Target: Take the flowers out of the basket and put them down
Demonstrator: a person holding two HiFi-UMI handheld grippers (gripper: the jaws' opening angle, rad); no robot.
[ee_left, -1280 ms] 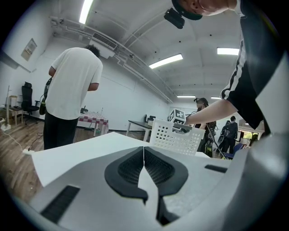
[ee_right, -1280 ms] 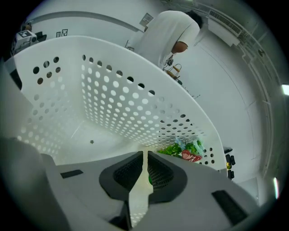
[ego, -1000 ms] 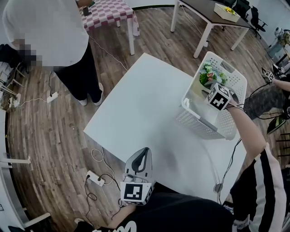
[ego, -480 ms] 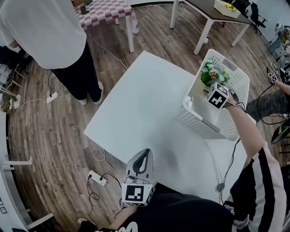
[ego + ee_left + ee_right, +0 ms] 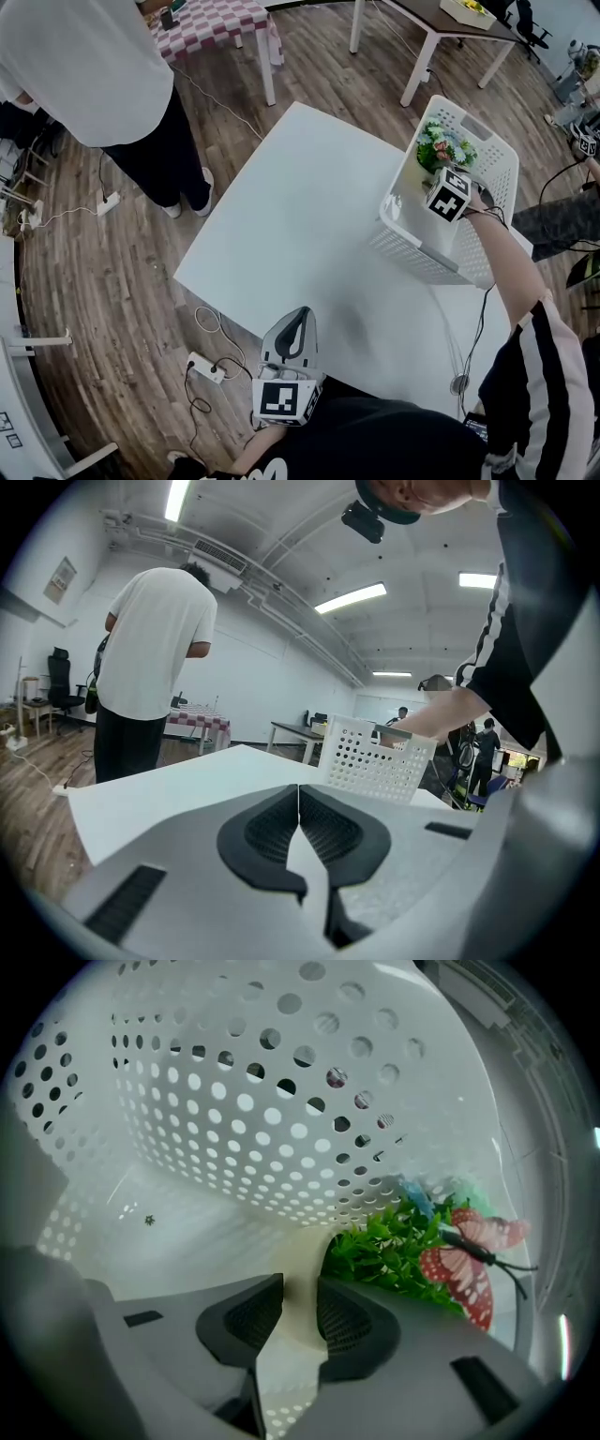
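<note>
A white perforated plastic basket (image 5: 497,161) stands at the far right edge of the white square table (image 5: 291,216), and in its far corner sits a bunch of artificial flowers (image 5: 442,148) with green leaves, pale blossoms and a red-and-pink butterfly ornament (image 5: 472,1262). The right tool (image 5: 300,1288) reaches down inside the basket; its two dark ribbed pads stand a narrow gap apart with the cream-coloured pot (image 5: 302,1258) at the foot of the flowers filling that gap, touching both pads so far as the right gripper view shows. The pot rests low against the basket's holed wall (image 5: 234,1101), with the greenery rising just to the right of the tool. The left tool (image 5: 299,803) is well apart from the basket, at the near edge of the table, its pads pressed together with nothing between them. A person in a white shirt and dark trousers (image 5: 103,66) stands on the wooden floor (image 5: 112,281) beyond the table's left corner.
</note>
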